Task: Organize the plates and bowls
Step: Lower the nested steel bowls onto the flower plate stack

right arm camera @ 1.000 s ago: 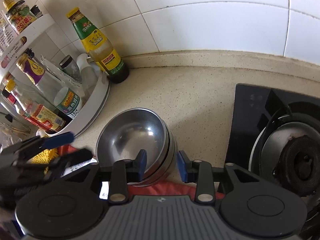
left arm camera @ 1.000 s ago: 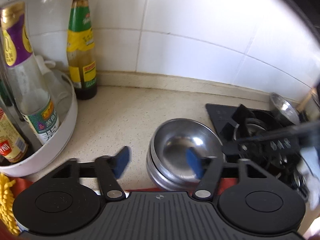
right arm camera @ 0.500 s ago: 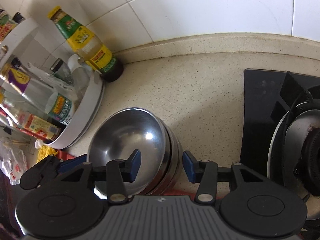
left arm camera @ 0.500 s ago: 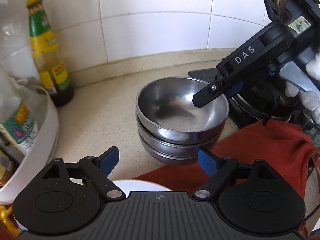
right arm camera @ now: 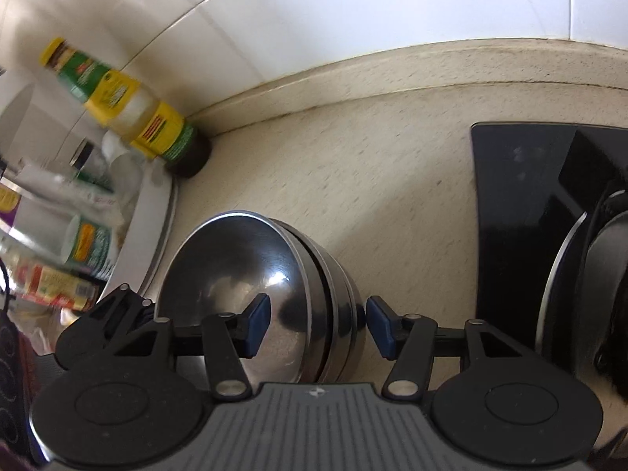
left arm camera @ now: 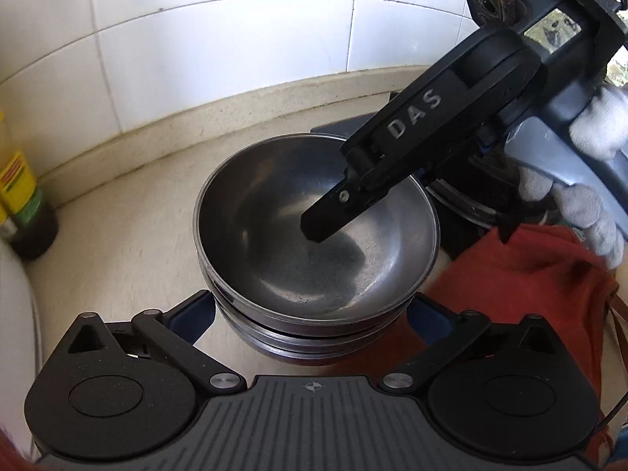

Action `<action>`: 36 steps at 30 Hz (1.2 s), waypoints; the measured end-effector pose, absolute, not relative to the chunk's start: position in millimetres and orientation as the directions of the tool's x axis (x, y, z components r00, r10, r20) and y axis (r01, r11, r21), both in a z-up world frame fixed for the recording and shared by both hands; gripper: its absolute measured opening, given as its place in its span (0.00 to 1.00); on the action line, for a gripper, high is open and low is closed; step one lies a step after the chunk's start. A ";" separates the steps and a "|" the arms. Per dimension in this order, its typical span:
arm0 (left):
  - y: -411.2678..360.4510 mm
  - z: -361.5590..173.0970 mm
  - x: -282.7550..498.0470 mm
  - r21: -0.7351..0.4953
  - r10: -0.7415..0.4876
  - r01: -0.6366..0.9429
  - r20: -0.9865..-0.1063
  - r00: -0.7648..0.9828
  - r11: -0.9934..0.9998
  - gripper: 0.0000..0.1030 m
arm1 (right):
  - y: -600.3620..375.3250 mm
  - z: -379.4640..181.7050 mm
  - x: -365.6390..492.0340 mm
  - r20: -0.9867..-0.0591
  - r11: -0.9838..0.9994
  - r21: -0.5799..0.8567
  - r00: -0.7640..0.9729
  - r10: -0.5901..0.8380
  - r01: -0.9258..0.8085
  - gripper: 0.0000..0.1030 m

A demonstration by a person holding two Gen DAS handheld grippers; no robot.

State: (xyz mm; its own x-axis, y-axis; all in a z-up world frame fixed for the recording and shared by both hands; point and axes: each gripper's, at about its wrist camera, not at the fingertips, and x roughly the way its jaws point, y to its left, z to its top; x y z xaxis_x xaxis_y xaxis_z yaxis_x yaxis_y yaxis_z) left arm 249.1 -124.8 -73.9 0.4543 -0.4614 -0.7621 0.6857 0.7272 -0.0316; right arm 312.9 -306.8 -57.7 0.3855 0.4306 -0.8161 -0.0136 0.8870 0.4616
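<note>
A stack of steel bowls [left arm camera: 314, 259] stands on the beige counter [left arm camera: 129, 219]; it also shows in the right wrist view [right arm camera: 251, 294]. My left gripper [left arm camera: 310, 316] is open, its blue pads on either side of the stack's near rim, not touching. My right gripper [right arm camera: 318, 324] is open and straddles the stack's right rim: one finger [right arm camera: 257, 324] is inside the top bowl, the other [right arm camera: 380, 325] outside. In the left wrist view the right gripper's finger [left arm camera: 337, 212] reaches into the top bowl from the upper right.
A sauce bottle [right arm camera: 129, 114] stands in the wall corner. A white rack with bottles [right arm camera: 153, 227] is left of the bowls. A black stove with burner [right arm camera: 549, 235] is on the right. A red cloth [left arm camera: 522, 286] lies beside the bowls at the near right.
My left gripper has moved in close, and its pads now flank the stack. My right gripper has tilted and one finger has gone deeper into the top bowl. Both stay open.
</note>
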 end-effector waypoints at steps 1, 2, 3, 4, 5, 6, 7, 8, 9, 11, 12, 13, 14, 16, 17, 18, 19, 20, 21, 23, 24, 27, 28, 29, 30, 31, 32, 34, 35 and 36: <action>-127.3 -74.0 253.9 -0.031 -0.464 0.691 -0.763 0.451 0.722 1.00 | -311.0 -58.1 317.3 -0.814 0.884 0.468 0.388 0.432 0.000 0.50; -127.9 -74.6 257.2 -0.031 -0.469 0.699 -0.762 0.446 0.715 1.00 | -314.4 -57.2 320.6 -0.812 0.883 0.470 0.394 0.430 0.005 0.50; -127.2 -74.7 259.8 -0.028 -0.474 0.708 -0.762 0.442 0.706 1.00 | -317.0 -55.8 323.4 -0.811 0.884 0.468 0.398 0.428 0.003 0.51; -125.2 -75.1 261.6 -0.026 -0.480 0.717 -0.760 0.438 0.696 1.00 | -318.7 -54.8 326.5 -0.811 0.884 0.467 0.396 0.430 -0.004 0.51; -123.3 -75.3 262.5 -0.021 -0.482 0.726 -0.760 0.435 0.687 1.00 | -319.9 -54.4 329.3 -0.810 0.882 0.471 0.391 0.437 -0.010 0.52; -121.4 -75.6 262.4 -0.012 -0.484 0.736 -0.761 0.433 0.676 1.00 | -320.4 -54.5 331.3 -0.807 0.879 0.477 0.389 0.445 -0.016 0.53; -120.0 -76.4 261.5 0.002 -0.484 0.748 -0.761 0.432 0.664 1.00 | -320.1 -54.8 334.2 -0.803 0.876 0.482 0.387 0.453 -0.025 0.53; -119.2 -77.6 260.8 0.015 -0.483 0.756 -0.761 0.433 0.654 1.00 | -318.8 -55.7 336.4 -0.801 0.874 0.485 0.383 0.460 -0.035 0.53; -119.3 -79.7 260.5 0.025 -0.483 0.765 -0.762 0.431 0.643 1.00 | -317.8 -57.2 338.6 -0.802 0.872 0.487 0.375 0.465 -0.042 0.53; -120.6 -84.4 262.5 0.031 -0.479 0.782 -0.775 0.412 0.623 1.00 | -315.2 -61.6 341.8 -0.805 0.871 0.490 0.359 0.472 -0.046 0.54; -120.9 -87.1 263.0 0.038 -0.475 0.788 -0.780 0.408 0.615 1.00 | -313.9 -64.5 343.2 -0.807 0.869 0.491 0.349 0.476 -0.051 0.54; -121.2 -89.3 264.4 0.047 -0.471 0.792 -0.782 0.408 0.608 1.00 | -312.9 -67.3 344.6 -0.804 0.865 0.499 0.342 0.486 -0.056 0.57; -121.6 -90.6 265.8 0.041 -0.477 0.799 -0.783 0.398 0.600 1.00 | -312.7 -69.7 345.6 -0.797 0.856 0.513 0.337 0.501 -0.059 0.58; -126.8 -92.5 272.2 0.027 -0.486 0.810 -0.788 0.378 0.586 1.00 | -311.6 -73.5 349.4 -0.784 0.839 0.541 0.326 0.528 -0.059 0.60; -129.1 -93.5 274.6 0.025 -0.488 0.811 -0.788 0.376 0.585 1.00 | -310.9 -74.2 350.6 -0.784 0.840 0.540 0.329 0.527 -0.057 0.61; -130.6 -94.5 276.5 0.026 -0.491 0.812 -0.785 0.378 0.584 1.00 | -310.4 -74.1 351.5 -0.784 0.841 0.537 0.334 0.524 -0.061 0.62; -131.3 -97.3 280.3 0.026 -0.495 0.813 -0.782 0.379 0.581 1.00 | -310.1 -74.0 351.8 -0.782 0.842 0.535 0.335 0.525 -0.069 0.62; -132.0 -99.1 282.8 0.022 -0.498 0.816 -0.783 0.373 0.578 1.00 | -310.9 -74.1 352.2 -0.779 0.840 0.538 0.337 0.528 -0.073 0.62; -132.9 -101.9 285.7 0.012 -0.502 0.819 -0.785 0.363 0.574 1.00 | -311.7 -74.3 352.0 -0.776 0.838 0.541 0.341 0.530 -0.072 0.61; -135.9 -107.0 289.7 0.006 -0.504 0.822 -0.788 0.355 0.569 1.00 | -314.0 -75.2 351.6 -0.769 0.832 0.550 0.346 0.538 -0.074 0.59; -137.7 -108.7 290.4 0.010 -0.501 0.822 -0.789 0.356 0.569 1.00 | -315.3 -75.9 351.2 -0.764 0.829 0.555 0.349 0.542 -0.071 0.59; -143.2 -109.3 292.4 0.020 -0.485 0.817 -0.797 0.361 0.576 1.00 | -318.6 -77.7 350.2 -0.754 0.821 0.569 0.364 0.546 -0.053 0.59; -145.0 -108.5 293.6 0.019 -0.476 0.814 -0.803 0.358 0.580 1.00 | -318.7 -77.6 350.5 -0.754 0.821 0.569 0.367 0.545 -0.052 0.59; -146.6 -107.5 295.1 0.015 -0.469 0.811 -0.810 0.353 0.585 1.00 | -319.0 -77.0 351.3 -0.754 0.822 0.567 0.369 0.543 -0.051 0.59; -148.7 -106.7 296.3 0.009 -0.465 0.808 -0.813 0.349 0.589 1.00 | -319.0 -76.3 351.8 -0.755 0.824 0.564 0.371 0.540 -0.052 0.59; -150.6 -106.2 297.1 0.004 -0.465 0.805 -0.814 0.347 0.594 1.00 | -319.7 -75.7 352.7 -0.756 0.826 0.561 0.373 0.537 -0.052 0.59; -151.3 -105.7 297.7 0.004 -0.463 0.802 -0.814 0.350 0.598 1.00 | -320.6 -74.1 353.0 -0.755 0.827 0.560 0.378 0.535 -0.053 0.59; -157.1 -101.9 297.7 0.016 -0.459 0.793 -0.808 0.369 0.609 1.00 | -322.4 -69.4 354.2 -0.752 0.829 0.557 0.392 0.531 -0.055 0.59; -158.3 -99.8 297.5 0.018 -0.459 0.788 -0.804 0.377 0.616 1.00 | -324.1 -66.2 354.9 -0.748 0.829 0.557 0.401 0.529 -0.056 0.59; -160.6 -97.6 295.9 0.019 -0.461 0.782 -0.798 0.387 0.623 1.00 | -325.7 -63.2 355.8 -0.744 0.829 0.556 0.409 0.528 -0.057 0.59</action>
State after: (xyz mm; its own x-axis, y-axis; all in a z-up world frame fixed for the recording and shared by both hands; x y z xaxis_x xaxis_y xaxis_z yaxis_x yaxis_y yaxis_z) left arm 295.9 -160.6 -97.6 0.3870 -0.4612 -0.7985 0.7822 0.6227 0.0194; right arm 355.8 -325.7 -63.2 0.4091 0.5276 -0.7445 -0.0575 0.8291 0.5561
